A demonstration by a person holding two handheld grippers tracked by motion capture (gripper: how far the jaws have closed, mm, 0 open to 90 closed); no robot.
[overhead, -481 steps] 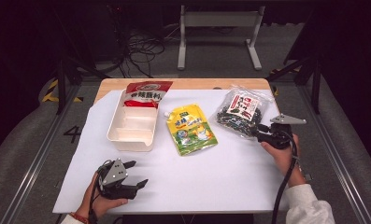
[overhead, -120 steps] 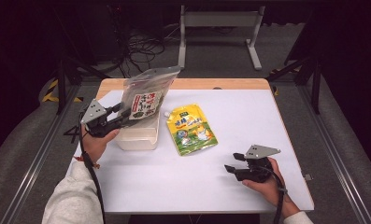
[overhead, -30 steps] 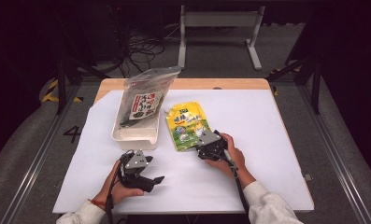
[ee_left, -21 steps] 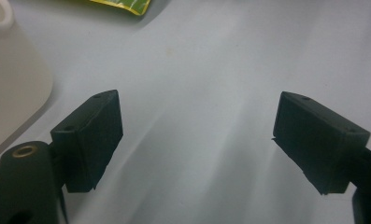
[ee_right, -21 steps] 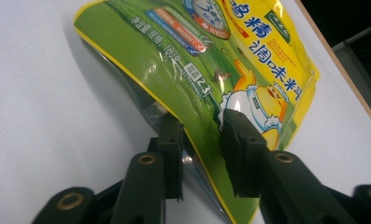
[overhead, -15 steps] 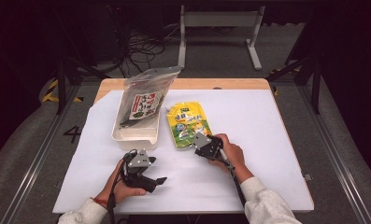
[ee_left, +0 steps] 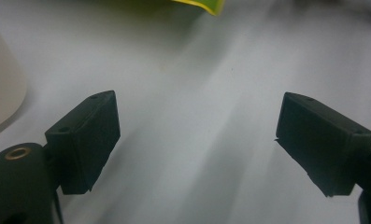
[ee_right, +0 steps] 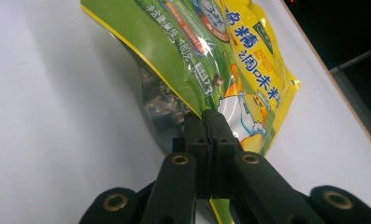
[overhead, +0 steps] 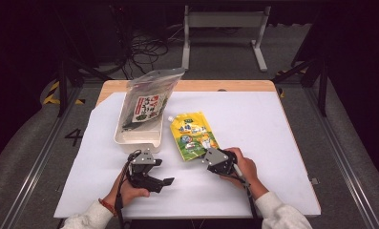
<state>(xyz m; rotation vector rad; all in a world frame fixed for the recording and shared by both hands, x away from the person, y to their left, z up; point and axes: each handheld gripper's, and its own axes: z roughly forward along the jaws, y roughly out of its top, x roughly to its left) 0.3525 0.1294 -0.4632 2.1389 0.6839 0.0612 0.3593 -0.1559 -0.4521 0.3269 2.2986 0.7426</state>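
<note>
My right hand-held gripper [ee_right: 206,123] is clamped tight on the near bottom edge of the yellow-green pouch [overhead: 193,135], jaws pressed flat together with the film pinched between them. In the right gripper view the corner is already peeling up off the sheet and the foil underside is wrinkling, so I judge this one soft and floppy, with loose contents that will slump to the low end. The glossy film looks slippery; the flat sealed edge is the right place to bite, not the bulging middle. The pouch lies on the desk just beside the white tray [overhead: 138,137], which has a clear bag [overhead: 146,102] leaning in it.

My left hand-held gripper [overhead: 154,179] rests low near the front edge, jaws wide apart with nothing between them, just bare sheet.

The white sheet [overhead: 273,138] over the wooden desk is smooth, so things will likely slide easily. Beyond the desk it is dark: cables on the floor [overhead: 144,45], a grey metal stand [overhead: 224,21].
</note>
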